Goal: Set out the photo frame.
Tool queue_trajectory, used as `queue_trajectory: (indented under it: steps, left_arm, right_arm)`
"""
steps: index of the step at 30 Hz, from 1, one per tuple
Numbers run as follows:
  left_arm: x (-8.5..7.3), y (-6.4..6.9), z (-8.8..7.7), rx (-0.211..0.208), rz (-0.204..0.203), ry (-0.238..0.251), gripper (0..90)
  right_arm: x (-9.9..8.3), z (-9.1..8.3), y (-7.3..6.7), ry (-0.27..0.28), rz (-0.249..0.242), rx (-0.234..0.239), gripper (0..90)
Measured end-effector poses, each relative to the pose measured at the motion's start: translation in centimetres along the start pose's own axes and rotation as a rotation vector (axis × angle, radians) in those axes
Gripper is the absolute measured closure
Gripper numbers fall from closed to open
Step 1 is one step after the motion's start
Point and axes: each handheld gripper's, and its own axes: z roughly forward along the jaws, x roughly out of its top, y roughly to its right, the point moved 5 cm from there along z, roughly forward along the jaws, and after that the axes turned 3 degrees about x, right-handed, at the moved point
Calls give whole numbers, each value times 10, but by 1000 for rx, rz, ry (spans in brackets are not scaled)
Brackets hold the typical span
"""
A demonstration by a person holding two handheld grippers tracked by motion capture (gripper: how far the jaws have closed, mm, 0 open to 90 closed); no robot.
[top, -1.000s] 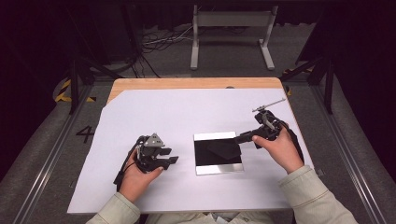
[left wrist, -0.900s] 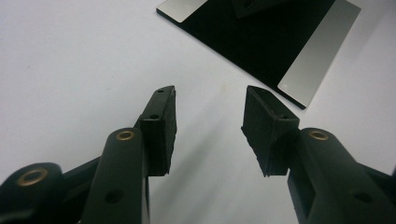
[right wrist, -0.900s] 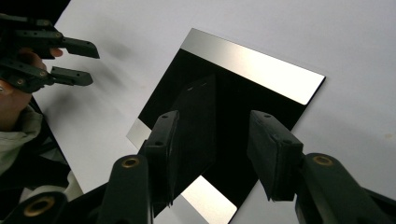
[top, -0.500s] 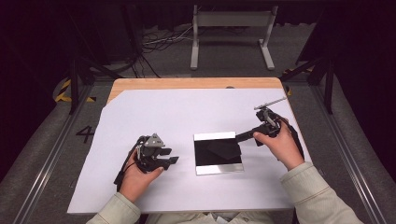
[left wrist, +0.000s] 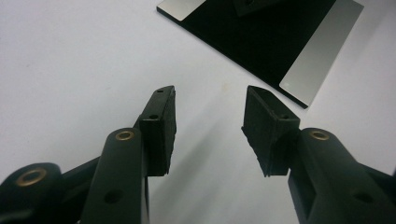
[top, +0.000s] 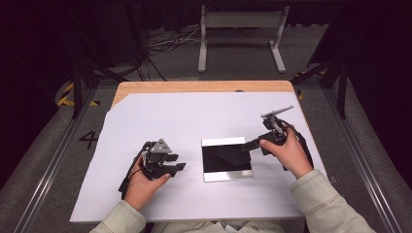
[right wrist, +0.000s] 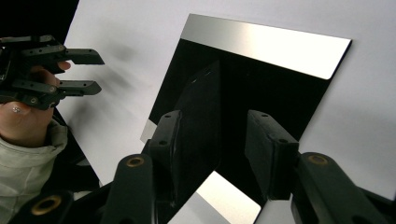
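A flat black glossy plate with silver strips on two opposite edges lies on the white sheet, near the front middle. My right gripper reaches in from the right, over the plate's right edge. In the right gripper view its jaws stand open just above the plate, one jaw mirrored in the dark surface. They have just been closing, with nothing pinched between them. My left gripper rests on the sheet left of the plate. It is open and empty, and the plate's corner lies beyond its tips.
The sheet covers a wooden table whose bare edge shows at the back. A white metal stand and cables sit on the floor behind. From the right gripper view, the left gripper is farther off at the left.
The right hand has shifted only slightly by the plate's right edge. The left hand has stayed put. Nothing was taken hold of or let go.
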Motion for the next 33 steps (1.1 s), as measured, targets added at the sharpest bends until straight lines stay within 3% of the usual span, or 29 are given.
queue_trajectory:
  steps: [6,18,33]
  left_arm:
    - [0,1,0,-1,-3,1,548]
    - [0,0,0,-1,-4,3,548]
    - [-1,-1,-1,1,-6,2,548]
  right_arm:
    - [-6,9,1,-7,48,48,578]
    - [-11,21,0,-58,128,86,577]
    - [-12,21,-2,-41,138,113,666]
